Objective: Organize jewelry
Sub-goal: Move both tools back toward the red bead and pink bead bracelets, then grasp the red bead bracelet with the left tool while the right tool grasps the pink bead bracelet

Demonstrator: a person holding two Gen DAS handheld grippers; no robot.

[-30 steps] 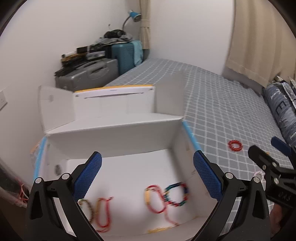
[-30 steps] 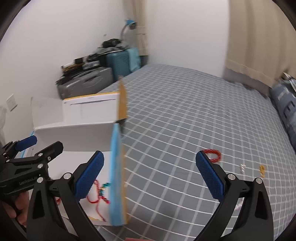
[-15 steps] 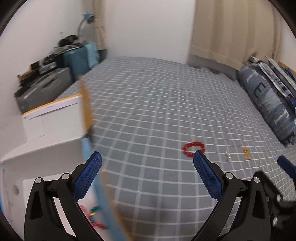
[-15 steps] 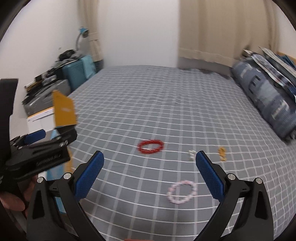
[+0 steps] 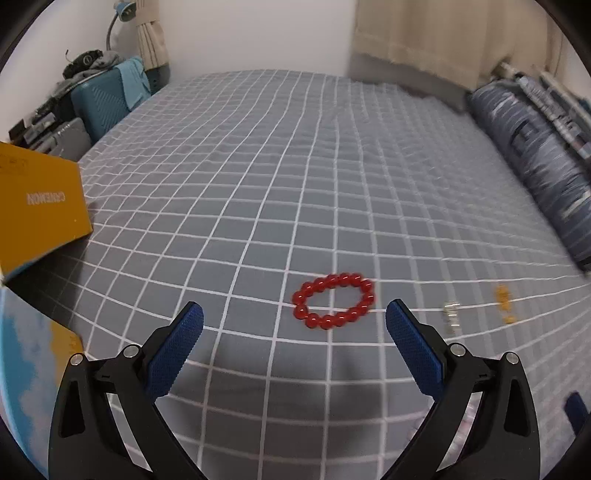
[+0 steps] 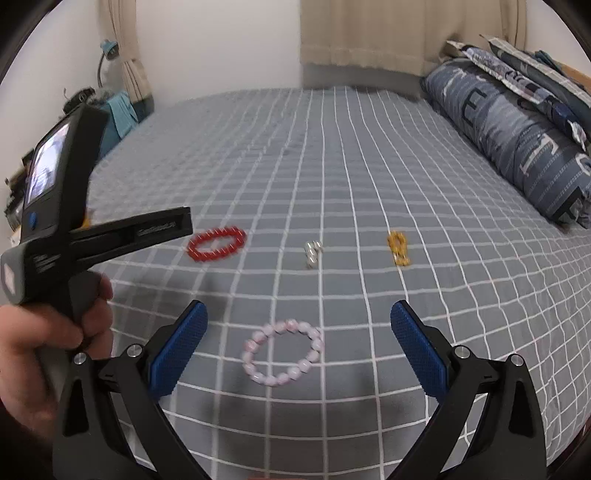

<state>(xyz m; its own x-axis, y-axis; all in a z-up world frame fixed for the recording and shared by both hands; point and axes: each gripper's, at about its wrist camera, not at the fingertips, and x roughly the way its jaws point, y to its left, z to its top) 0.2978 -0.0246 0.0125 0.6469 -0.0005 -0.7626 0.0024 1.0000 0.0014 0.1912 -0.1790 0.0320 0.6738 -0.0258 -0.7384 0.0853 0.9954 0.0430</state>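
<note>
Lining up left gripper, jaws spread, near red bracelet.
Right gripper spread too; straddle one bead run, then close.

place: home bedroom | shown by: checked bedsheet, striped pillow, curtains, suitcase stacked by wall

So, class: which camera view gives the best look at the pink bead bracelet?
The right wrist view: the pink bead bracelet lies whole and unobstructed on the checked bedspread, in line with the right gripper. The left wrist view does not show it clearly.
</note>
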